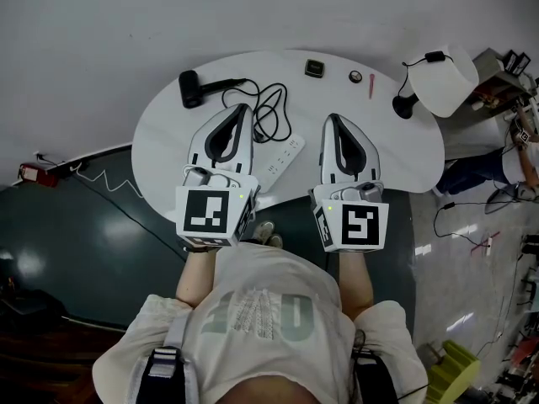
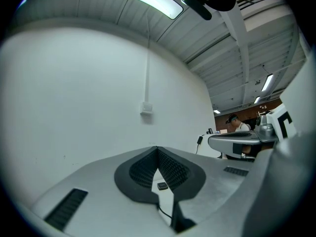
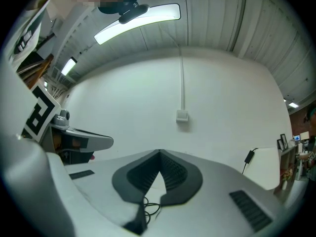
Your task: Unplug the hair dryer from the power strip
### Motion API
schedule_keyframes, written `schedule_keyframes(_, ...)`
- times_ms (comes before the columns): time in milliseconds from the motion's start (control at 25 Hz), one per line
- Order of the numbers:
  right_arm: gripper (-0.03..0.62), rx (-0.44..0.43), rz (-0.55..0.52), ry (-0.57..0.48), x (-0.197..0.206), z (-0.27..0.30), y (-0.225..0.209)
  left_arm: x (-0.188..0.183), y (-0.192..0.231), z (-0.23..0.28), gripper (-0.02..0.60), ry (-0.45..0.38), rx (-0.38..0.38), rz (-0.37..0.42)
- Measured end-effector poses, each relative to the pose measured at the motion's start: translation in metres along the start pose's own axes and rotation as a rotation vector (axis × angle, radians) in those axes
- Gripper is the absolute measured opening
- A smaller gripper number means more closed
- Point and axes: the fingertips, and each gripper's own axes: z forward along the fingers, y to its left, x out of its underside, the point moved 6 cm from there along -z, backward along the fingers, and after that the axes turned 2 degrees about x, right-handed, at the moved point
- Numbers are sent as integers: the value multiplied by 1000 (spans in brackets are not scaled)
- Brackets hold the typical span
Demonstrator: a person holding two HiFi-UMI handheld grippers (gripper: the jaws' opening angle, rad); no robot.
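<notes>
Both grippers were held level over the near side of the white surface [image 1: 404, 154], side by side and pointing away from the person. The left gripper [image 1: 244, 109] had its jaws pressed together with nothing between them, and the right gripper [image 1: 332, 120] was closed and empty in the same way. The strip [image 1: 280, 160] lay on the surface in the gap between the two. Its long axis slanted from near left to far right, just beside the left gripper's inner flank and a little further from the right one. The dryer [image 1: 192, 87] lay at the far left of the surface, beyond and to the left of the left jaws' tip, with its handle pointing right. Its black cord [image 1: 269, 114] ran in loose loops from there towards the far end of the strip, ahead of and between the two tips. Whether the plug sat in a socket or lay free beside the strip could not be made out, because the cord's end was small and lost among the loops. By my reading, the strip's far end was the spot that mattered. It lay nearer the left jaws, to their right and a little behind their tip. If the plug was in, either gripper would have needed to open and draw back or swing inward to reach it.
</notes>
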Motion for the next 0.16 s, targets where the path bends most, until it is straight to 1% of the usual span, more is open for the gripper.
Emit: schedule_keyframes(160, 3, -4, 3, 1, 1, 0, -1, 0, 0, -1, 5, -1, -2, 1)
